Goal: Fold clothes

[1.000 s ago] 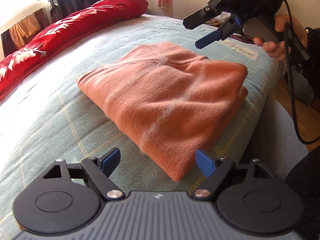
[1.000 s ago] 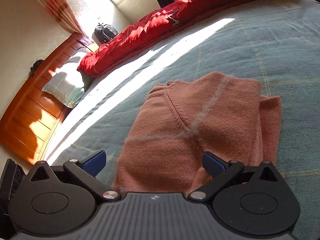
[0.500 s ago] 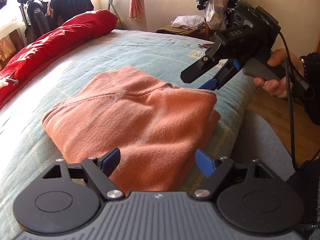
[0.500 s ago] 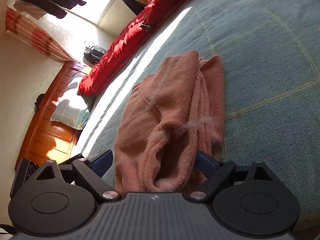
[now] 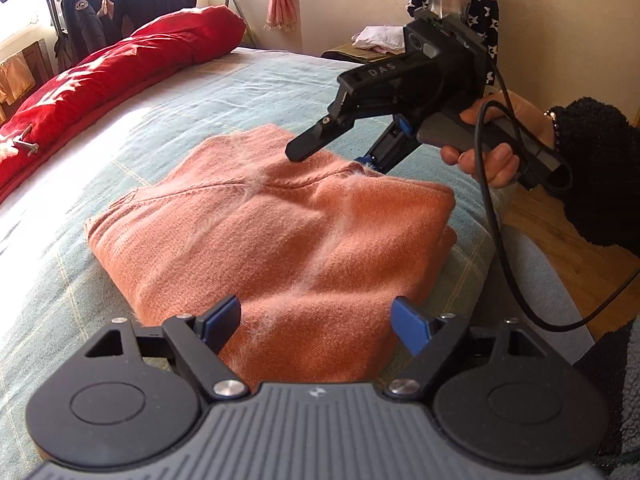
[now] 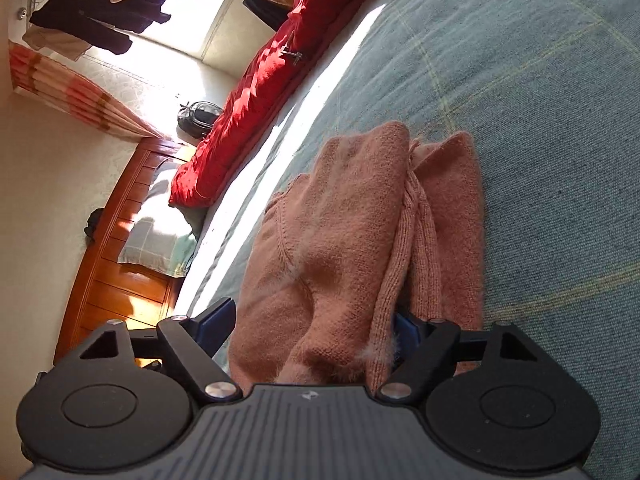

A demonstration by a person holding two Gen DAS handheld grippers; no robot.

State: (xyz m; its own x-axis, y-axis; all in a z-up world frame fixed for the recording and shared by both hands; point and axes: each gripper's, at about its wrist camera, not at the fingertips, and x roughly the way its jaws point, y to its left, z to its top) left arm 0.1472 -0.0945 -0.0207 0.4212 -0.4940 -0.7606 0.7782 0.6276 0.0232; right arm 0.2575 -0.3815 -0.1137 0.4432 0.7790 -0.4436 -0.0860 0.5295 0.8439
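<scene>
A folded orange sweater (image 5: 276, 248) was seen lying on the bed (image 5: 248, 92), near its edge, on a blue-green checked cover. The left tool (image 5: 316, 318) was held low over the near end of the sweater with its blue-padded fingers (image 5: 222, 316) spread wide, and nothing was gripped between them. The right tool (image 5: 332, 156) was held by a hand (image 5: 496, 148) at the far side of the sweater, its fingers parted, with the lower one pushed in against the folded layers. In the right wrist view, the stacked knit edges (image 6: 404, 248) were seen between the fingers of that tool (image 6: 314, 322), but no closed grip on the fabric could be made out. A red duvet (image 5: 100, 80) was bunched along the far side of the bed.
</scene>
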